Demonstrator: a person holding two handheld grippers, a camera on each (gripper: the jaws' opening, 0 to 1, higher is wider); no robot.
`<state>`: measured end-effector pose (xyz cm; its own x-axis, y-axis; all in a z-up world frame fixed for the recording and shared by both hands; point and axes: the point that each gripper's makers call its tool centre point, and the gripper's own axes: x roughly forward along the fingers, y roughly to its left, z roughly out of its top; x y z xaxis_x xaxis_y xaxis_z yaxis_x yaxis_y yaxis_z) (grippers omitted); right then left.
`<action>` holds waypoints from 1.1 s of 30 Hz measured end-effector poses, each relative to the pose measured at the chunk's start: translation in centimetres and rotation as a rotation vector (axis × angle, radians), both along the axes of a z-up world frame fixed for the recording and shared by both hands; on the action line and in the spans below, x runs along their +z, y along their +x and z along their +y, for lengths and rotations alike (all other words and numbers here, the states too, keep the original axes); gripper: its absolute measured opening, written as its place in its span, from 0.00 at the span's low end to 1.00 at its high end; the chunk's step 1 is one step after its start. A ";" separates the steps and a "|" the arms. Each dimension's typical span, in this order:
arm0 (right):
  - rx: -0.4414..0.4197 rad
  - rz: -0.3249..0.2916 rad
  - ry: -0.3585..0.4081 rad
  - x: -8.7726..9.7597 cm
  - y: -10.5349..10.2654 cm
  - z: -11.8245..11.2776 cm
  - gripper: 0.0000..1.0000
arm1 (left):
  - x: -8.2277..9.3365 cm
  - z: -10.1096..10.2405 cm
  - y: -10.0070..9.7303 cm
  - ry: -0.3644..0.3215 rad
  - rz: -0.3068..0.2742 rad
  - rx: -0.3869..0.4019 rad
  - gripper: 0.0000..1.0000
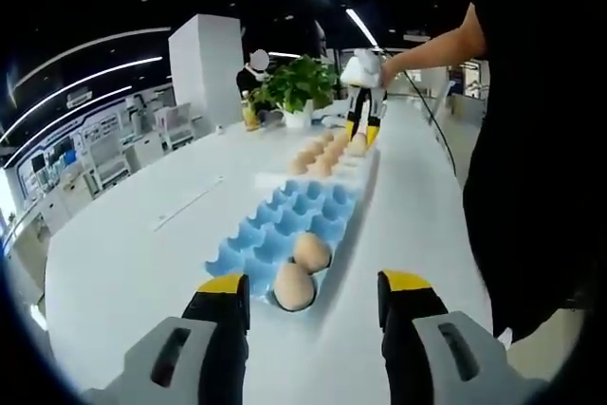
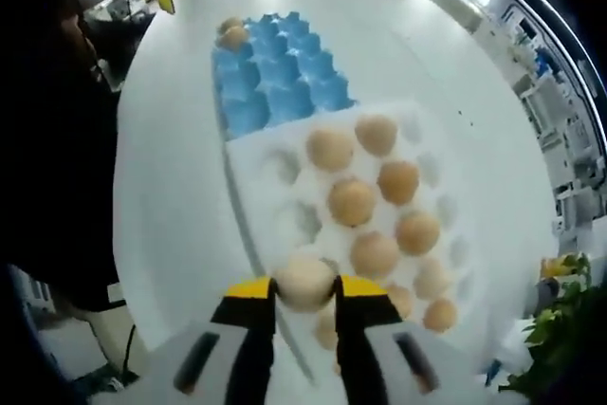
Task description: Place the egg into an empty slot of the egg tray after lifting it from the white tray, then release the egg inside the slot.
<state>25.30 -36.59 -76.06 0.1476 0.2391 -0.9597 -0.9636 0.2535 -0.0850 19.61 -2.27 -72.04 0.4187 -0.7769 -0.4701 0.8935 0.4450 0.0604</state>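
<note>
Right tool (image 2: pixel 303 289): jaws clamped on egg (image 2: pixel 303 279), above white tray (image 2: pixel 254 177).
Left tool (image 1: pixel 314 284): jaws wide, nothing held, near blue egg tray (image 1: pixel 285 220) on tabletop (image 1: pixel 133 234).

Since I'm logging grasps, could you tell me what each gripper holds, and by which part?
The right gripper pinches an egg across its sides, above the white tray. The left gripper is open and holds nothing.

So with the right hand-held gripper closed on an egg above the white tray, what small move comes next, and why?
Probably lift straight up. The right hand-held gripper clamps the egg low over the white tray, among other eggs. It likely needs height before carrying to the blue egg tray, where most slots look empty.
</note>
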 end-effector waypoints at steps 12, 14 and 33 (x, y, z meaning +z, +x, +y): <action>0.071 -0.006 0.042 0.6 -0.1 3.1 0.23 | 0.0 -0.1 0.0 0.008 0.001 0.000 0.56; 0.075 -0.001 0.044 0.6 -0.2 3.4 0.23 | 0.0 0.0 0.0 0.009 0.001 0.003 0.56; 0.197 0.010 0.102 0.7 -0.7 9.7 0.23 | -0.2 0.0 -0.1 0.006 0.008 -0.002 0.55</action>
<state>24.57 -26.86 -75.40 0.0790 0.3587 -0.9301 -0.9960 0.0669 -0.0588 19.47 -2.29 -72.21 0.4133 -0.7751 -0.4779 0.8949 0.4426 0.0561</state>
